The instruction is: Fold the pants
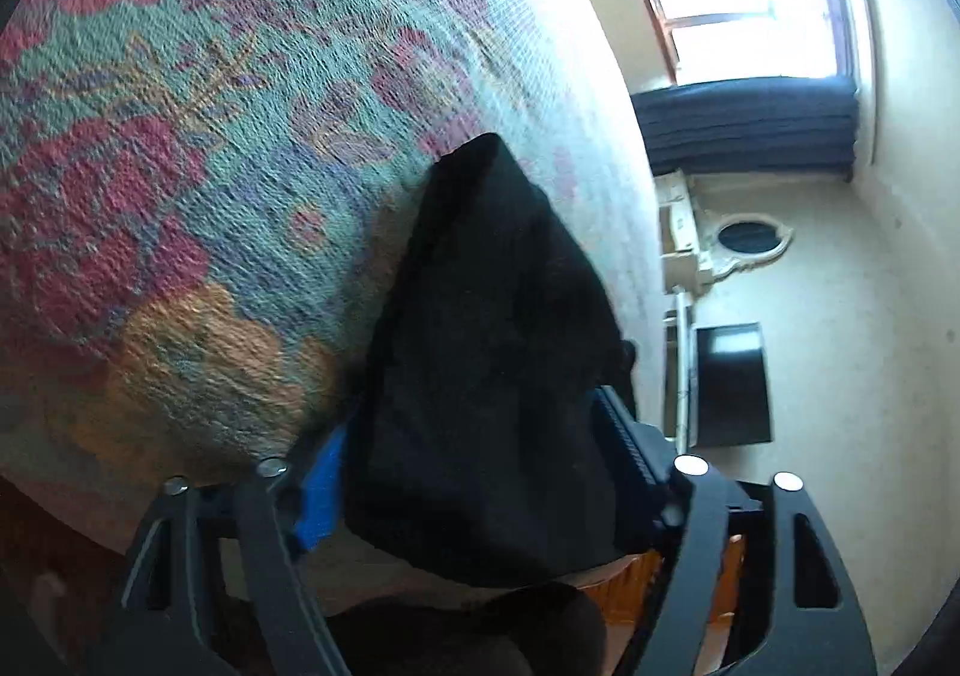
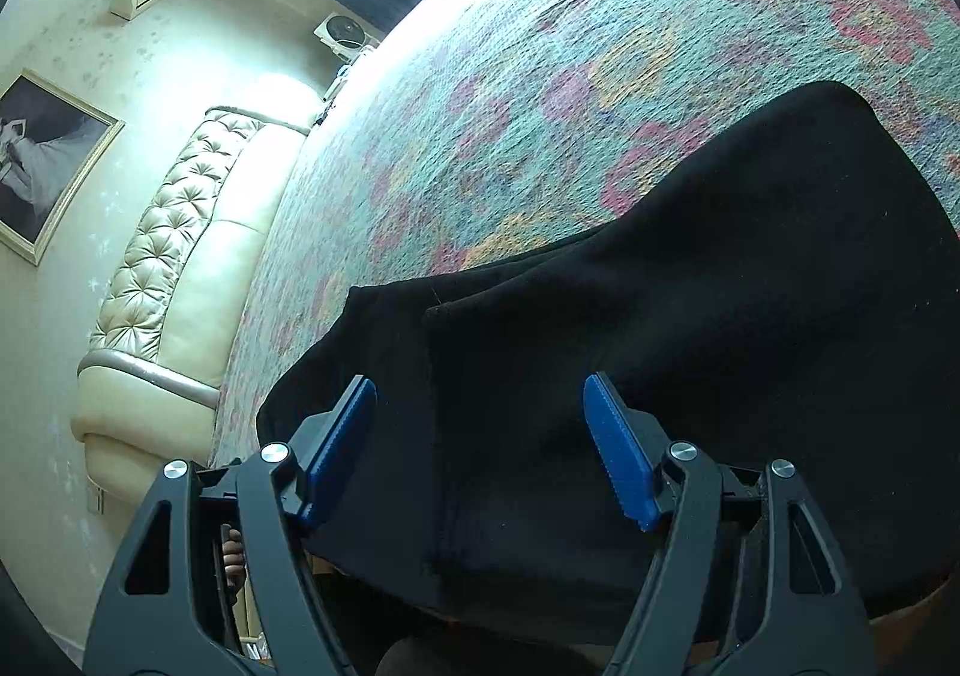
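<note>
Already doubled, the black pants (image 2: 660,316) need further folds; left tool (image 1: 480,472) grips them, right tool (image 2: 480,454) gapes over them.

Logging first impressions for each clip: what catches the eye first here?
The black pants dominate, lying on the flowered bedspread that fills most of both views. In the left view, cloth bunches between the left tongs; the right tongs stand open over it.

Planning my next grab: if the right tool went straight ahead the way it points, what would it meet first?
The black pants. The right tool stands open with the dark cloth spread right ahead between its fingers, on the flowered bedspread. How near the cloth lies is hard to judge.
</note>
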`<action>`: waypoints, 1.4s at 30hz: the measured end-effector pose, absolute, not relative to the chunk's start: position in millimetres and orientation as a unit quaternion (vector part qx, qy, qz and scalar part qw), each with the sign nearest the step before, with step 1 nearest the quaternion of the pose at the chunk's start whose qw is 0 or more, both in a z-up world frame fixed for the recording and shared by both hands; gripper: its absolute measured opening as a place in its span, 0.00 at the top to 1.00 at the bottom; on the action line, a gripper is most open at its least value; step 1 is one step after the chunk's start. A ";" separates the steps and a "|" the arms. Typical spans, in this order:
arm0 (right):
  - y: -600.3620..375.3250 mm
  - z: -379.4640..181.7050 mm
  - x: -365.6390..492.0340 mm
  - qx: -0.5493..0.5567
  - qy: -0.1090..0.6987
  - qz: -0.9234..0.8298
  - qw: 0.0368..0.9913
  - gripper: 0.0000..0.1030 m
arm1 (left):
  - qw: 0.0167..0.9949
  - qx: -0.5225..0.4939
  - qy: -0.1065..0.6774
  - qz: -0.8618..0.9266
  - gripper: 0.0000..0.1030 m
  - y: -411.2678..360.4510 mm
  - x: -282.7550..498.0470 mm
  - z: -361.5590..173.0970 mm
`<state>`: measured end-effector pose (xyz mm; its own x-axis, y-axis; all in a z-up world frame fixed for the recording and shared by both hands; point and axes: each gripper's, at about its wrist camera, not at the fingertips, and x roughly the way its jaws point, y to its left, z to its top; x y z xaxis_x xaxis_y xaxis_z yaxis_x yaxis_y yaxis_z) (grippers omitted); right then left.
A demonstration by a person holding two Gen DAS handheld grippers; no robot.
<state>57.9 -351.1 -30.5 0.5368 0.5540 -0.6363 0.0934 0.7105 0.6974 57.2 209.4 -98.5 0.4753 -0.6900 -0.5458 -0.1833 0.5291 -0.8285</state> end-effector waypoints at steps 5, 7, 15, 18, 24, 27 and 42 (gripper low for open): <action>-348.0 -33.8 59.5 0.348 0.466 0.146 0.801 0.30 | 0.731 -0.456 0.479 -0.168 0.40 206.1 56.0 -97.6; -346.9 -35.4 59.3 0.346 0.468 0.146 0.800 0.30 | 0.728 -0.458 0.482 -0.166 0.65 205.1 54.4 -98.6; -345.8 -37.1 59.7 0.346 0.469 0.147 0.799 0.29 | 0.718 -0.482 0.467 -0.185 0.77 202.4 70.6 -87.8; -346.5 -36.9 59.3 0.347 0.468 0.146 0.799 0.29 | 0.717 -0.499 0.437 -0.213 0.79 196.7 73.7 -71.8; -347.6 -34.4 57.8 0.353 0.463 0.140 0.801 0.29 | 0.736 -0.462 0.417 -0.268 0.83 146.1 85.0 -25.2; -347.3 -30.3 56.3 0.358 0.455 0.137 0.804 0.29 | 0.746 -0.426 0.420 -0.291 0.85 105.1 91.1 -3.6; -338.0 -27.4 55.7 0.368 0.451 0.145 0.800 0.29 | 0.718 -0.290 0.522 -0.357 0.93 -125.1 131.7 -28.1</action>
<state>55.7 -338.0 -27.4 0.5518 0.5639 -0.6144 0.0992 0.6871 0.7198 131.7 -125.1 -28.1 0.1999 -0.8158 -0.5427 0.2099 0.5767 -0.7896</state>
